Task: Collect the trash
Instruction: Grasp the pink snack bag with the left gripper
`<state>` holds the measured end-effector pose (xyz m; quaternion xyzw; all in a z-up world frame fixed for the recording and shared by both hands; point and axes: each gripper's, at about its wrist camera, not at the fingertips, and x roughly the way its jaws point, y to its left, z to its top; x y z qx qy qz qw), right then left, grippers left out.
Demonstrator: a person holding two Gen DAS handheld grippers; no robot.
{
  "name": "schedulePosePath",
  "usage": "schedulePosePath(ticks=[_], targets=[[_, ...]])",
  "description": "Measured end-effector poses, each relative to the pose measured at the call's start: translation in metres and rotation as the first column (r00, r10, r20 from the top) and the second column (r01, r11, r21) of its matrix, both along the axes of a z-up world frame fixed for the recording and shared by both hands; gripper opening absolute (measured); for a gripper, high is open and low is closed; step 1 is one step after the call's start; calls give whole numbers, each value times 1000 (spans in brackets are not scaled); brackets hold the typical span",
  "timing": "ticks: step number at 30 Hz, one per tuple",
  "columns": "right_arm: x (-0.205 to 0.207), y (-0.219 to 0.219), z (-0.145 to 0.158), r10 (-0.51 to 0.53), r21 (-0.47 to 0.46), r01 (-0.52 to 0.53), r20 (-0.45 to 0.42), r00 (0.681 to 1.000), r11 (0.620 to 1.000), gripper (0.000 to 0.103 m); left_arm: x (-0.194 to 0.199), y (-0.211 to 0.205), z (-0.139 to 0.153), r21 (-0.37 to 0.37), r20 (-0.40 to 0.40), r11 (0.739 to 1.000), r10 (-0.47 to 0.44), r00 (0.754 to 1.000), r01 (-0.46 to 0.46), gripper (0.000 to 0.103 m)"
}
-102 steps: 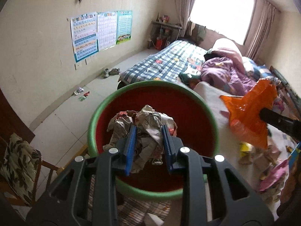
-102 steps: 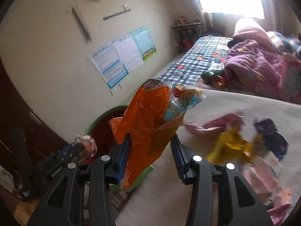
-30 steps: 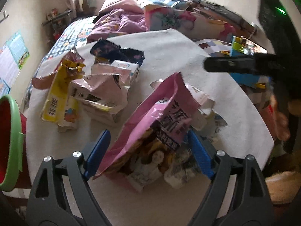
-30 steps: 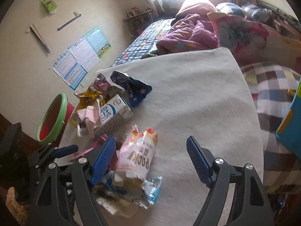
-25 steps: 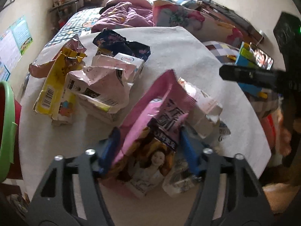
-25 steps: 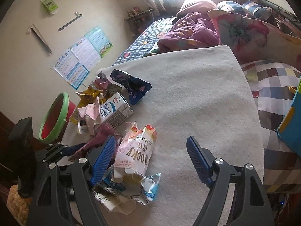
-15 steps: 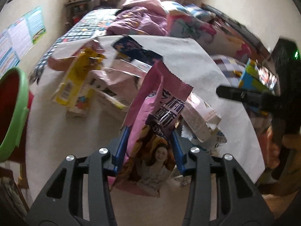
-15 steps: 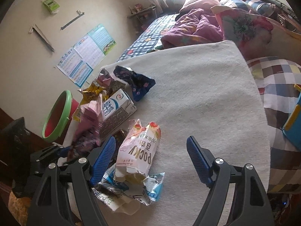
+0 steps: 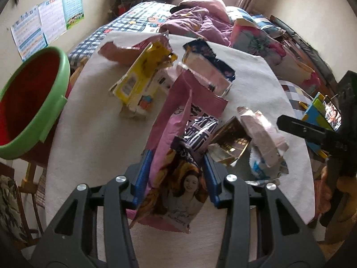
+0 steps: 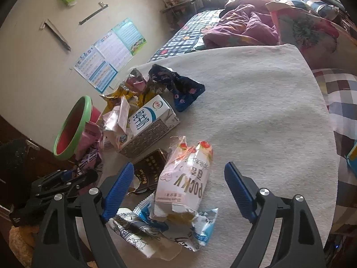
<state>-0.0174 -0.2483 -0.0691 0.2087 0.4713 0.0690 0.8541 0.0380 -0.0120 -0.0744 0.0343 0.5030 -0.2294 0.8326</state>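
Clamped between my left gripper's (image 9: 176,174) blue pads is a pink snack bag (image 9: 178,156) with a smiling face printed on it; the jaws have narrowed onto it, and the bag stands up between them, its torn top leaning away from me and its bottom edge hanging near the camera above the grey table cover (image 9: 93,134). My right gripper (image 10: 178,189) stands wide, its jaws having just been opening further, and nothing is pinched: a pale Pocky packet (image 10: 185,178) lies flat on the cover in the gap between the fingers, touched by neither pad that I can see. Just left of that packet sits a dark brown wrapper (image 10: 149,169), and nearer me a blue-and-white torn wrapper (image 10: 200,227) and a silvery crumpled one (image 10: 133,230) spread under it. Farther off on the left lie a blue-and-white milk carton (image 10: 149,125) on its side, a yellow bag (image 9: 142,76) and a dark blue flowered wrapper (image 10: 178,87). At the left edge of the table, beyond the cover, is the red bin with a green rim (image 9: 44,93), tilted in my left view, well apart from the held bag. I can see the right gripper's dark arm at the right edge of the left view.
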Motion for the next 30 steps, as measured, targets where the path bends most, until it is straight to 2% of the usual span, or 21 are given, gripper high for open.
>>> schedulePosePath(ticks=[4, 8, 11, 14, 15, 17, 19, 30], targets=[[0, 2, 0, 2, 0, -2, -4, 1000, 1000, 81, 2, 2, -8, -5, -20, 1000, 7, 1000, -8, 48], [-1, -1, 0, -6, 3, 6, -7, 1000, 1000, 81, 4, 1, -12, 1, -28, 1000, 1, 1000, -1, 61], [-1, -1, -1, -6, 8, 6, -14, 1000, 1000, 81, 5, 0, -17, 4, -35, 1000, 0, 999, 0, 63], [-1, 2, -2, 2, 16, -2, -16, 1000, 1000, 81, 3, -2, -17, 4, -37, 1000, -7, 999, 7, 61], [0, 3, -2, 4, 17, -3, -16, 1000, 1000, 81, 2, -3, -16, 1, -36, 1000, -12, 999, 12, 54], [0, 4, -2, 7, 17, -7, -15, 1000, 1000, 81, 2, -3, -15, 1, -34, 1000, -13, 999, 13, 52], [0, 5, -2, 10, 18, -9, -15, 1000, 1000, 81, 1, -1, -14, 3, -31, 1000, -10, 999, 11, 43], [-2, -7, -2, -25, 50, 26, -18, 1000, 998, 81, -5, 1, 13, -37, 39, 999, -4, 999, 5, 42]])
